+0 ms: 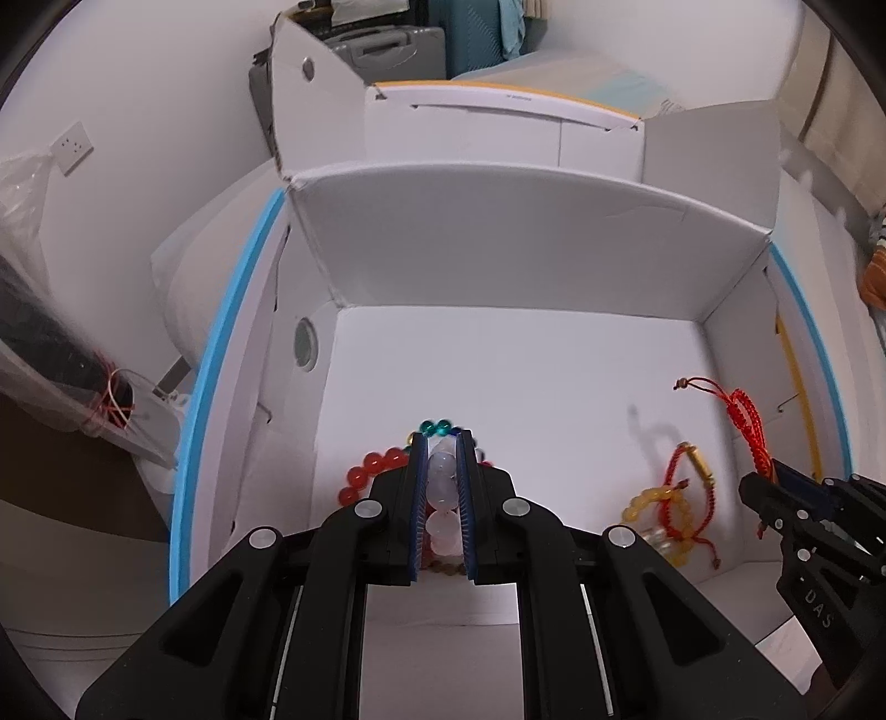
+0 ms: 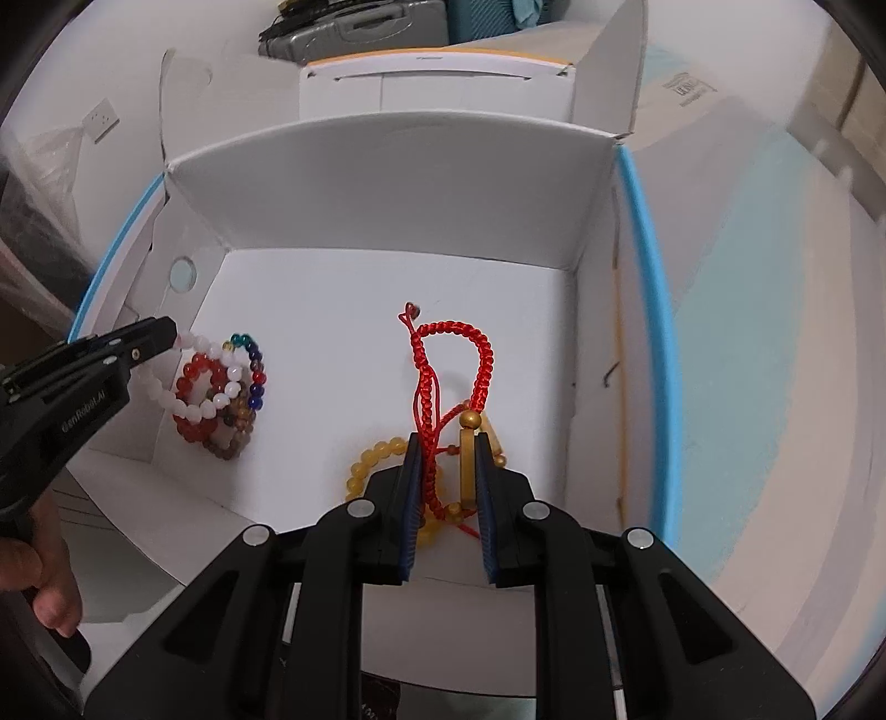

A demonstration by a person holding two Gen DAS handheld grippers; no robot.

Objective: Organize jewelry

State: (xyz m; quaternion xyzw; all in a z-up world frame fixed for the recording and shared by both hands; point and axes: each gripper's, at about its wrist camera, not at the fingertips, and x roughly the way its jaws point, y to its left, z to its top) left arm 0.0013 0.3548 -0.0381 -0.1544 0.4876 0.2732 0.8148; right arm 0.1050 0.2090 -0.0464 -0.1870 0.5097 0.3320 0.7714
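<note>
Inside a white cardboard box (image 1: 498, 343) lie two heaps of bracelets. My left gripper (image 1: 441, 443) is shut on a pale pink bead bracelet (image 1: 441, 471) at the left heap, over a red bead bracelet (image 1: 365, 468) and a multicolour one (image 2: 252, 360). It also shows in the right wrist view (image 2: 166, 332), with the pink bracelet (image 2: 188, 407) hanging from it. My right gripper (image 2: 447, 443) has narrow jaws around a red braided cord bracelet (image 2: 454, 343) and a gold tube bead (image 2: 468, 471), above a yellow bead bracelet (image 2: 371, 462). It also shows in the left wrist view (image 1: 769, 476).
The box has raised flaps and a blue-edged rim (image 1: 221, 354), with a round hole (image 1: 304, 343) in its left wall. Grey cases (image 1: 382, 50) stand behind. A plastic bag (image 1: 33, 310) lies at the left. A hand (image 2: 39, 576) holds the left tool.
</note>
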